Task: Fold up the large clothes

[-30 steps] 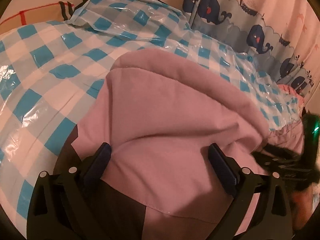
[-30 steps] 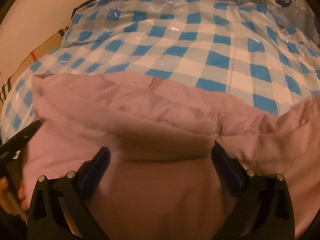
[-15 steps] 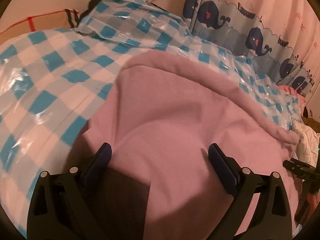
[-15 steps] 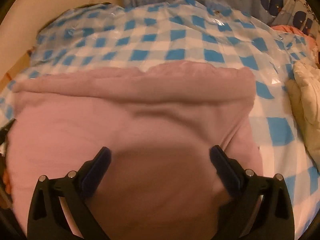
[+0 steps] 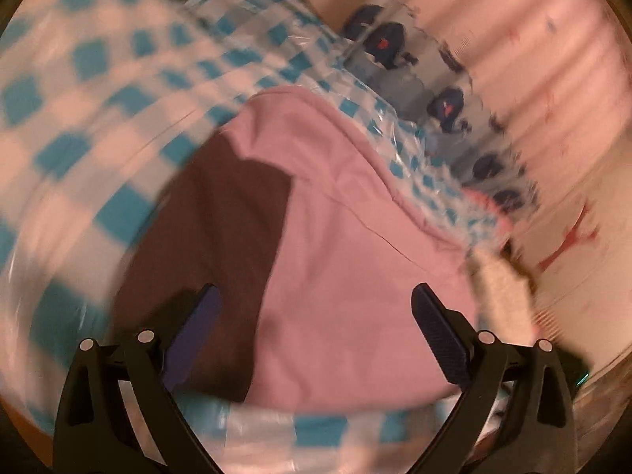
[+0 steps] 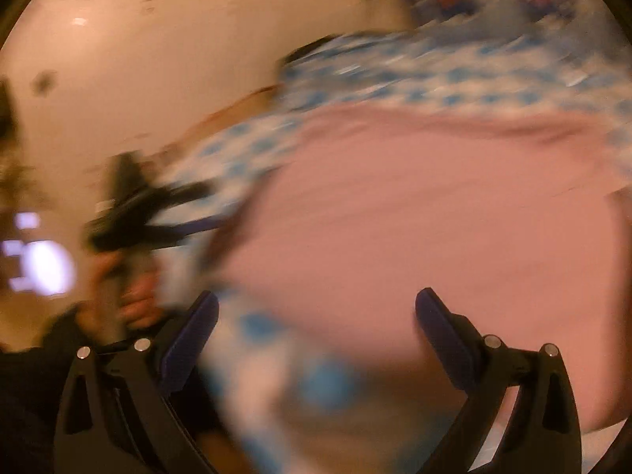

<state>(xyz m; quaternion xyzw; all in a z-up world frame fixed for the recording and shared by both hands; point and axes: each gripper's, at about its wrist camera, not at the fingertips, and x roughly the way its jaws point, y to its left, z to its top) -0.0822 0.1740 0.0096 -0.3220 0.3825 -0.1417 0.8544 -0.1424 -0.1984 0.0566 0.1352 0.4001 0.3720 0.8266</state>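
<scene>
A blue-and-white checked plastic sheet [image 5: 91, 126] covers the bed and fills the left wrist view from 8 to 1 o'clock, badly smeared by blur. On it lies the pink garment [image 5: 347, 260], folded, at centre; a dark brown panel [image 5: 221, 213] of it shows at 9 o'clock. A whale-print curtain [image 5: 454, 91] hangs at 2 o'clock. A cream-white cloth [image 5: 501, 296] at 3 o'clock is too blurred to name. The left gripper [image 5: 316, 328] has its jaws wide, holding nothing. The right gripper [image 6: 316, 331] likewise stands wide and empty above the garment's near edge. At 9 o'clock in the right wrist view, a blurred hand [image 6: 134, 300] grips the other tool.
</scene>
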